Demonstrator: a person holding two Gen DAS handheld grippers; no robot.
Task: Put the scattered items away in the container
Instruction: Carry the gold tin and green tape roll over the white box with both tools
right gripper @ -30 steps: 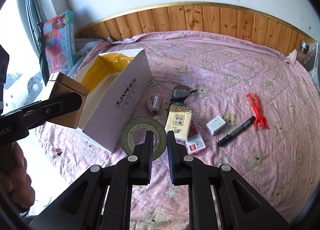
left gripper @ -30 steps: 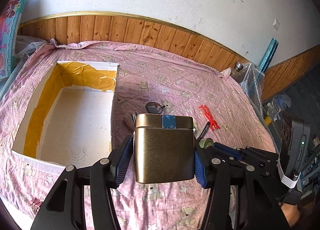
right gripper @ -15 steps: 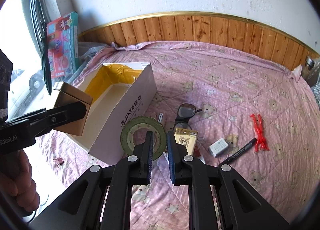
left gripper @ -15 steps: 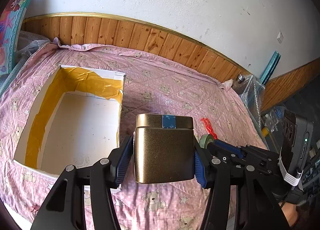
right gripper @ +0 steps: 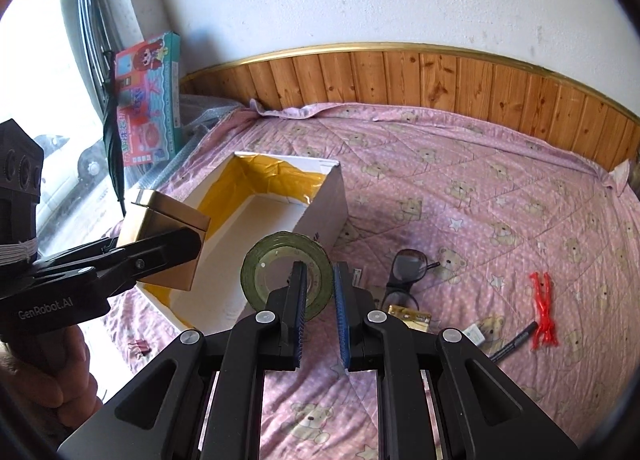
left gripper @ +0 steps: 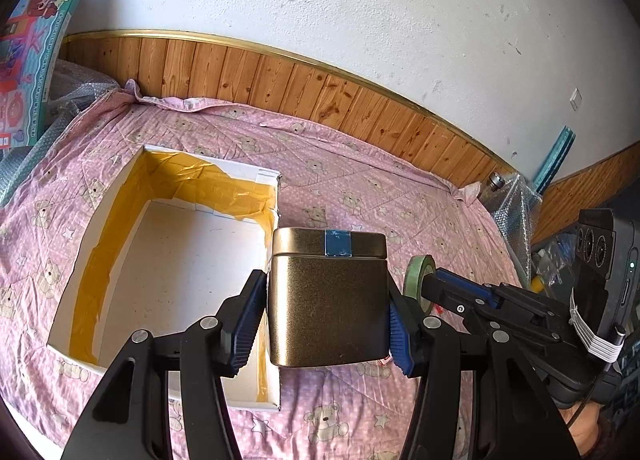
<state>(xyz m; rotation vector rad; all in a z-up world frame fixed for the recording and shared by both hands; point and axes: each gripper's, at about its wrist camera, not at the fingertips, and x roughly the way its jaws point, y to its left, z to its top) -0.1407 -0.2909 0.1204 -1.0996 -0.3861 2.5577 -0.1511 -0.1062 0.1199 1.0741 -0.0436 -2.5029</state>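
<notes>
Above one box (left gripper: 168, 260): left gripper (left gripper: 326, 308) clamps one tin (left gripper: 328, 300); right gripper (right gripper: 320, 284) one tape roll (right gripper: 276, 272).

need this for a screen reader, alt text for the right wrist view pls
The right gripper pinches a green tape roll above a pink bear-print bedspread, beside an open white box. At left, the left gripper holds a gold tin over the box.

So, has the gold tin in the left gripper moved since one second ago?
Yes. In the right wrist view the gold tin, held by the left gripper, now overlaps the near corner of the white box; earlier it hung outside the box's left wall.
</notes>
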